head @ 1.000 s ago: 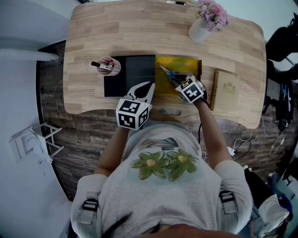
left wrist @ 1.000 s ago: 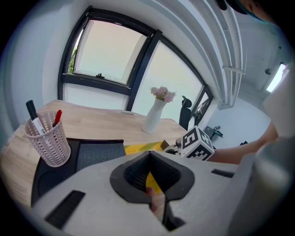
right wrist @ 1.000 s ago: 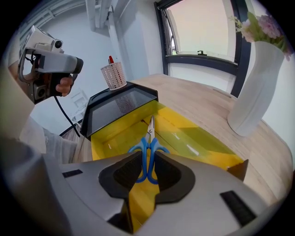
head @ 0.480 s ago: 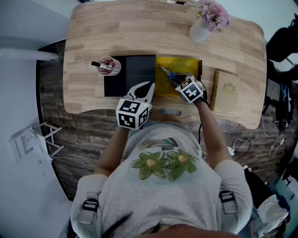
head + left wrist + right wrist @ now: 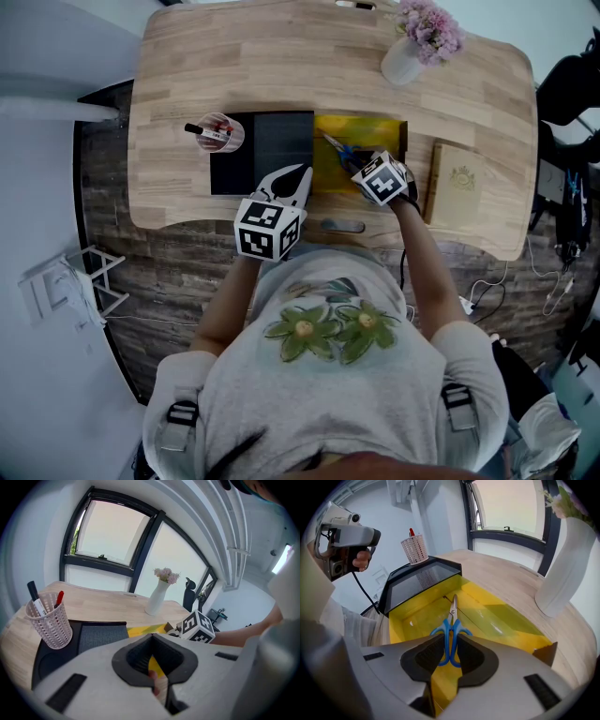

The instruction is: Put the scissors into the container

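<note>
Found blue-handled scissors (image 5: 452, 623) clamped by the handle loops between the pads of the right tool (image 5: 450, 639), blades together and pointing to 12 o'clock in the right gripper view. Held over the inside of the open yellow container (image 5: 501, 625); contact between blade tip and container floor not determinable. From the head view, placed the container near the front edge of the wooden table (image 5: 281, 56), about midway along it. Recorded a dark tray (image 5: 262, 150) touching the container at its 9 o'clock, a white mesh pen cup (image 5: 218, 133) standing at that tray's 10 o'clock corner, a pale book (image 5: 457, 183) near the container at its 3 o'clock, and a white vase (image 5: 401, 64) of pink flowers at its 1 o'clock, well apart. Noted the left tool (image 5: 151, 635) at the container's 7 o'clock, over the table's front edge, jaws closed tip to tip with nothing between them.
</note>
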Motion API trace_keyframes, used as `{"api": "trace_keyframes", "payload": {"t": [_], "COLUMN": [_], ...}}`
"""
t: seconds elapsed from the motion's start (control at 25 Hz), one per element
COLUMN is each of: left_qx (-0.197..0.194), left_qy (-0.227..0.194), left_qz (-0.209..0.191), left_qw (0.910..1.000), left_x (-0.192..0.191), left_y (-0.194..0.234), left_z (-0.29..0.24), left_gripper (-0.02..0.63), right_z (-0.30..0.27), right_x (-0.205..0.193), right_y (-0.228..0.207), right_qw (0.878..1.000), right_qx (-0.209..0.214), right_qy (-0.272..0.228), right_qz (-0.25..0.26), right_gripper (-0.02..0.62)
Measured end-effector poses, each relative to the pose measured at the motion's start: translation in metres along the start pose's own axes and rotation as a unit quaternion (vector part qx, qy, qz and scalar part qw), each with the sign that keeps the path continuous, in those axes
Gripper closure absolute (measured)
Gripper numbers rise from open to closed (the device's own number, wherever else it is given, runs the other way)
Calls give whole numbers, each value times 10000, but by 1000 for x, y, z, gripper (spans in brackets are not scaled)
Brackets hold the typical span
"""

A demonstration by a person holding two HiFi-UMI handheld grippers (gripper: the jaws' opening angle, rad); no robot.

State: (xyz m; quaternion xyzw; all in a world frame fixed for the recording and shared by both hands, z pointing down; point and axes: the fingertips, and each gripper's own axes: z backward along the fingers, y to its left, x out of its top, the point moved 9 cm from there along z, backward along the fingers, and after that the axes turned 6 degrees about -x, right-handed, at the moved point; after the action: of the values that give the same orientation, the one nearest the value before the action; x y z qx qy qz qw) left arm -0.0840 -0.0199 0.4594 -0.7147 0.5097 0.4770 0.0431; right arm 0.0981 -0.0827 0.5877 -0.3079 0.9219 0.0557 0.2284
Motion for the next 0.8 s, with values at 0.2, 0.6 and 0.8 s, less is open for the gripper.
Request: {"api": "trace_keyframes", "payload": {"t": [0.2,0.6,0.8], "left_qx": [26,22,27], "left_qy": [-6,-3,2], "left_qz": [13,32,33], "left_qw": [10000,10000,10000], "left_x": [0,0,1], "left_y": [2,2,3], "left_z": [1,0,0], "left_gripper": [600,600,600], "right_z": [-1,-5,-7], "right_x": [0,-2,-3], "right_y": [0,-1,1], "right_qw": [10000,9999,9996], "right_qx": [9,7,1], "right_qy": [93,142,217], "right_qz": [12,58,153], "right_gripper": [511,511,511]}}
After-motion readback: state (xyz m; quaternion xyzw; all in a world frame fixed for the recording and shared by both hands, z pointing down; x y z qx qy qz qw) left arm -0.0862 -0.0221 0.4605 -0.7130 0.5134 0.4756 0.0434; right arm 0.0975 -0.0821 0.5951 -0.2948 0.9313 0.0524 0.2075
